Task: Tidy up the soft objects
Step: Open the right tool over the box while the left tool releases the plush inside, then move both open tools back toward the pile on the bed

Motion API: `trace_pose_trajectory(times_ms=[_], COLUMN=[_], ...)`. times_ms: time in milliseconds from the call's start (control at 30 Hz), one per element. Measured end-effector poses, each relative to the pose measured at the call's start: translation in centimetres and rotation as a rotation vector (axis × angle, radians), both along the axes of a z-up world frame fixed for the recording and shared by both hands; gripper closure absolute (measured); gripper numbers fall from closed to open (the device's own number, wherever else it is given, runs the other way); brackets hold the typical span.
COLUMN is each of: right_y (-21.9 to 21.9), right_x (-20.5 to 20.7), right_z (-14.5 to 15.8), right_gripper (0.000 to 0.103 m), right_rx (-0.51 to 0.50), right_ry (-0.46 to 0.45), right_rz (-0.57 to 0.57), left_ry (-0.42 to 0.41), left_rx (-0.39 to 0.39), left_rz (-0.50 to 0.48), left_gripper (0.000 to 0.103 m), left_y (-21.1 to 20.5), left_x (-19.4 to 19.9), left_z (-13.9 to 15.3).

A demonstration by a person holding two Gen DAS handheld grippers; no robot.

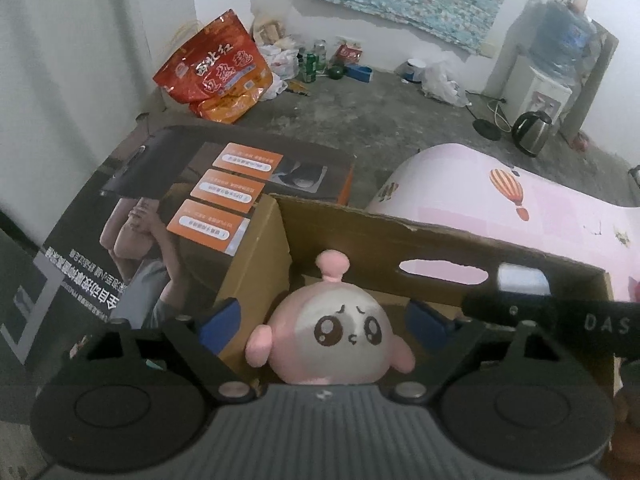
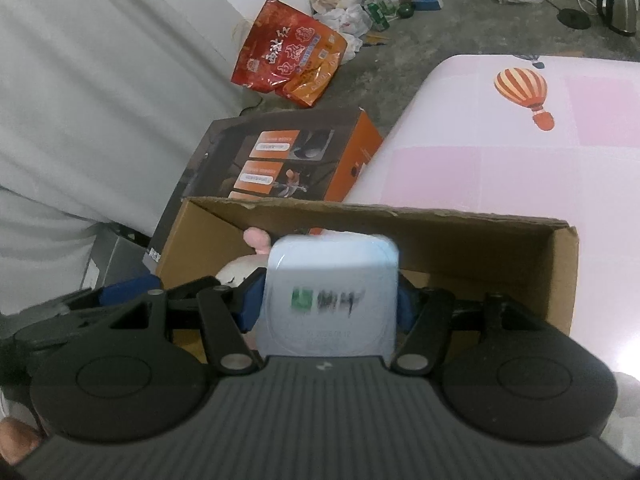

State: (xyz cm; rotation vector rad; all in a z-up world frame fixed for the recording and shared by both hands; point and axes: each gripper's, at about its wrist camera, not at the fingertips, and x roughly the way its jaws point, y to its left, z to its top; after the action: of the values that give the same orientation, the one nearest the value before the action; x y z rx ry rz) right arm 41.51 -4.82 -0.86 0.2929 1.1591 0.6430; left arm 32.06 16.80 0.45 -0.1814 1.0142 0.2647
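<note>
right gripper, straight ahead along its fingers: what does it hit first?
Probably the far wall of the cardboard box. The right gripper is shut on a pale blue tissue pack, which leads and would touch first; depth is unclear.

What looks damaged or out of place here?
The cardboard box has a ragged, torn top edge along its far wall. The pink plush and tissue pack look fine. Litter lies along the far wall.

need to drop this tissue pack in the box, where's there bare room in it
Free: the box floor right of the right tool and its tissue pack, up to the right wall. Crowded: the left end, where the pink plush sits between the left tool fingers.
</note>
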Motion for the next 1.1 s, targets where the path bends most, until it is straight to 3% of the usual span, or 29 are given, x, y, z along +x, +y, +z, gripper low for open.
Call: trace_pose_trajectory(times_ms=[167, 600, 833, 1100], right_y=[-0.3, -2.0, -6.0, -14.2], right_x=[0.4, -1.5, -5.8, -13.2], right_z=[-0.1, 2.5, 5.7, 8.0], right_gripper=[0.039, 0.039, 0.039, 0.038], right_rx=[0.056, 0.153, 0.258, 0.350], right_ry=[0.014, -0.040, -0.111, -0.207], right_rz=[-0.022, -0.003, -0.030, -0.131], left_ry=[-0.008, -0.028, -0.087, -0.183], left_rx=[-0.041, -0.056, -0.056, -0.025], left_rz=[-0.004, -0.024, -0.079, -0.228], left_gripper=[0.006, 0.006, 0.006, 0.005], left_y=[0.2, -1.1, -2.9, -6.9], left_x=[-0.3, -1.4, -3.3, -7.3], left_z=[0.1, 0.6, 2.5, 5.1])
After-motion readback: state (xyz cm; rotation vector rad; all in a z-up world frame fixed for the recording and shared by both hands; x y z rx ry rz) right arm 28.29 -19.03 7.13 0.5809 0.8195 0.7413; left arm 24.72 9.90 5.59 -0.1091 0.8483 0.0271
